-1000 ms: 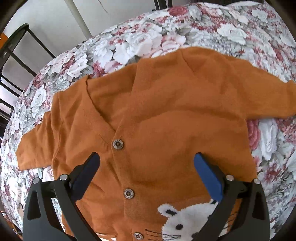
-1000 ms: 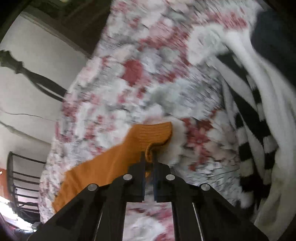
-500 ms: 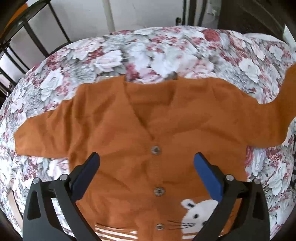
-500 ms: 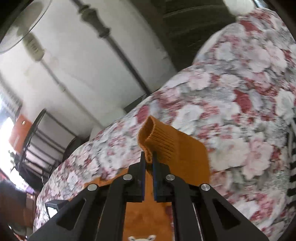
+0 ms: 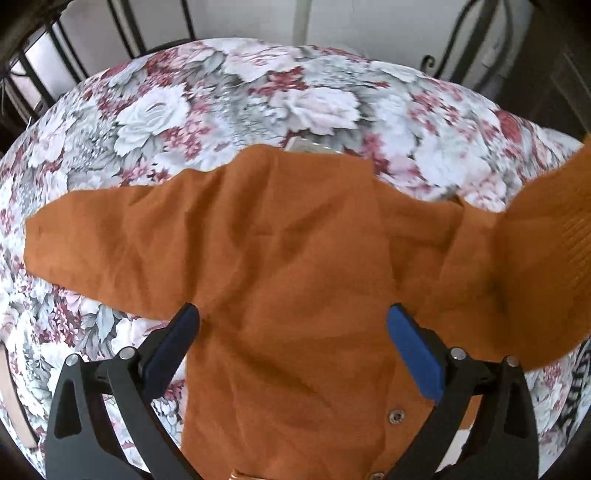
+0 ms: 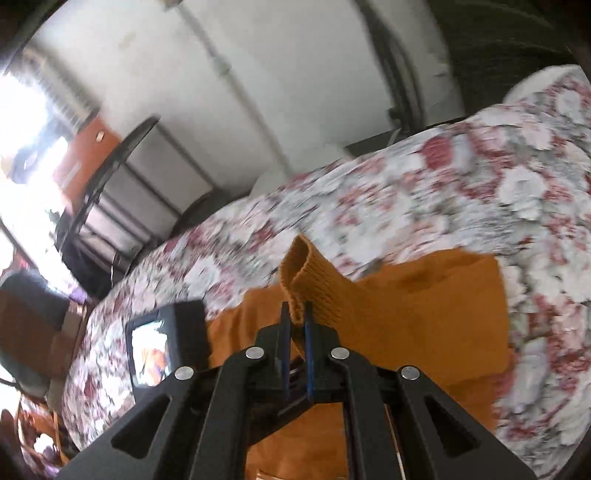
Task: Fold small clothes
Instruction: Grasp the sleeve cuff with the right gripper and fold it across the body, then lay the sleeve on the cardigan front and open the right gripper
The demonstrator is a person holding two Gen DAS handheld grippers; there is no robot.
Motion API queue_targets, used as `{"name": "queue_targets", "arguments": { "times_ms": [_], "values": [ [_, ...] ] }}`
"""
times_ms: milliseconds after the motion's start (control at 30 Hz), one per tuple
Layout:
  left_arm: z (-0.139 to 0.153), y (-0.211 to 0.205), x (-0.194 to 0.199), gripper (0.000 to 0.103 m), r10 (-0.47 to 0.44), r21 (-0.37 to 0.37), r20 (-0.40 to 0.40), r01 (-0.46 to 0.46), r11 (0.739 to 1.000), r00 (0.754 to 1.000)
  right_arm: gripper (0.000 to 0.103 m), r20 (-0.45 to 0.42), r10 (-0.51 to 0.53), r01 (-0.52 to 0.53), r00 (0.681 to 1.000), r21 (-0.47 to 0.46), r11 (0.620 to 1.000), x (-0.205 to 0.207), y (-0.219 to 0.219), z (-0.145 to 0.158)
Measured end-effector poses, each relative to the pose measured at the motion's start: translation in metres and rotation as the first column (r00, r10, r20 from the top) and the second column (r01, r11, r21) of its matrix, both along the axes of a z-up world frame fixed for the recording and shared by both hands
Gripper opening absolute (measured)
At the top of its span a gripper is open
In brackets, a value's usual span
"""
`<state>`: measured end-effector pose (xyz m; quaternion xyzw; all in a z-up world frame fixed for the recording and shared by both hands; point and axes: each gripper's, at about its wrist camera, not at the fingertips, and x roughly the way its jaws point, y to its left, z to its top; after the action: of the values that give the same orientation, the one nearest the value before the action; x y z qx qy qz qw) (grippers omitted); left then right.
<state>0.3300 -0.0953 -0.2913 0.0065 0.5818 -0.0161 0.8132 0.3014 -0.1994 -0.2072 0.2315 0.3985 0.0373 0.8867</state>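
An orange knitted baby cardigan (image 5: 288, 280) with snap buttons lies face up on a floral bedspread (image 5: 229, 103). Its left sleeve (image 5: 92, 232) lies spread out flat. My left gripper (image 5: 291, 332) is open and empty, hovering over the cardigan's chest. My right gripper (image 6: 295, 317) is shut on the ribbed cuff (image 6: 306, 273) of the right sleeve and holds it lifted over the cardigan's body; that sleeve also shows raised at the right in the left wrist view (image 5: 535, 236).
The bed's metal frame bars (image 5: 122, 29) and a white wall (image 6: 258, 74) stand behind the bed. The left gripper's camera unit (image 6: 162, 339) shows at the left in the right wrist view. A striped garment (image 5: 576, 387) peeks in at the right edge.
My right gripper has lifted the sleeve cuff off the bed and carried it inward over the cardigan. My left gripper has shifted up toward the collar, still open.
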Motion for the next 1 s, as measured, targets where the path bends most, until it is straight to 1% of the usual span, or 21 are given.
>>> {"name": "queue_targets", "arguments": {
  "times_ms": [67, 133, 233, 400, 433, 467, 500, 567, 633, 667, 733, 833, 900, 933, 1000],
  "values": [
    [-0.001, 0.011, 0.004, 0.099, 0.036, -0.01, -0.003, -0.036, 0.999, 0.999, 0.007, -0.013, 0.024, -0.024, 1.0, -0.015, 1.0, 0.008, 0.017, -0.007],
    [0.0, 0.02, 0.006, 0.099, 0.061, -0.022, -0.004, -0.061, 0.998, 0.998, 0.007, -0.028, 0.037, -0.037, 0.999, -0.009, 0.999, 0.014, 0.025, -0.016],
    [-0.006, 0.033, 0.008, 0.099, 0.083, -0.001, -0.015, -0.083, 0.997, 0.996, 0.007, -0.058, 0.064, -0.065, 0.996, -0.007, 0.998, 0.024, 0.033, -0.032],
    [-0.022, 0.058, 0.01, 0.099, 0.113, 0.049, -0.049, -0.11, 0.993, 0.992, 0.02, -0.117, 0.148, -0.145, 0.982, 0.034, 0.989, 0.034, 0.044, -0.062],
    [-0.023, 0.063, 0.01, 0.099, 0.116, 0.059, -0.049, -0.113, 0.992, 0.992, 0.031, -0.127, 0.162, -0.156, 0.978, 0.056, 0.986, 0.034, 0.044, -0.065],
    [-0.023, 0.068, 0.011, 0.099, 0.122, 0.068, -0.046, -0.118, 0.991, 0.991, 0.043, -0.129, 0.176, -0.167, 0.976, 0.08, 0.983, 0.034, 0.043, -0.065],
    [-0.022, 0.072, 0.012, 0.099, 0.127, 0.073, -0.043, -0.123, 0.99, 0.991, 0.044, -0.119, 0.188, -0.177, 0.975, 0.095, 0.98, 0.032, 0.041, -0.061],
    [-0.019, 0.079, 0.014, 0.099, 0.139, 0.074, -0.036, -0.136, 0.988, 0.99, 0.044, -0.091, 0.184, -0.179, 0.979, 0.064, 0.982, 0.027, 0.036, -0.05],
    [-0.015, 0.083, 0.015, 0.099, 0.15, 0.055, -0.032, -0.148, 0.987, 0.988, 0.044, -0.054, 0.142, -0.141, 0.988, 0.013, 0.99, 0.021, 0.018, -0.037],
    [-0.014, 0.082, 0.017, 0.098, 0.15, 0.03, -0.034, -0.149, 0.988, 0.988, 0.044, -0.05, 0.109, -0.109, 0.993, 0.007, 0.994, 0.021, 0.009, -0.034],
    [-0.014, 0.08, 0.016, 0.098, 0.135, -0.009, -0.041, -0.135, 0.991, 0.99, 0.044, -0.056, 0.052, -0.051, 0.997, 0.013, 0.999, 0.019, -0.013, -0.035],
    [-0.015, 0.06, 0.019, 0.098, 0.059, -0.067, -0.04, -0.062, 0.996, 0.997, 0.044, -0.09, -0.022, 0.022, 0.996, 0.0, 1.0, 0.013, -0.051, -0.042],
    [-0.012, 0.045, 0.017, 0.098, 0.018, -0.07, -0.01, -0.019, 0.997, 1.0, 0.044, -0.1, -0.038, 0.039, 0.994, 0.005, 0.999, 0.01, -0.066, -0.048],
    [-0.008, 0.032, 0.016, 0.098, -0.019, -0.065, 0.025, 0.021, 0.998, 1.0, 0.044, -0.105, -0.047, 0.048, 0.993, 0.009, 0.999, 0.01, -0.072, -0.052],
    [-0.004, 0.011, 0.014, 0.098, -0.084, -0.043, 0.068, 0.087, 0.995, 0.994, 0.044, -0.109, -0.053, 0.057, 0.993, 0.033, 0.998, 0.009, -0.086, -0.059]
  ]
}}
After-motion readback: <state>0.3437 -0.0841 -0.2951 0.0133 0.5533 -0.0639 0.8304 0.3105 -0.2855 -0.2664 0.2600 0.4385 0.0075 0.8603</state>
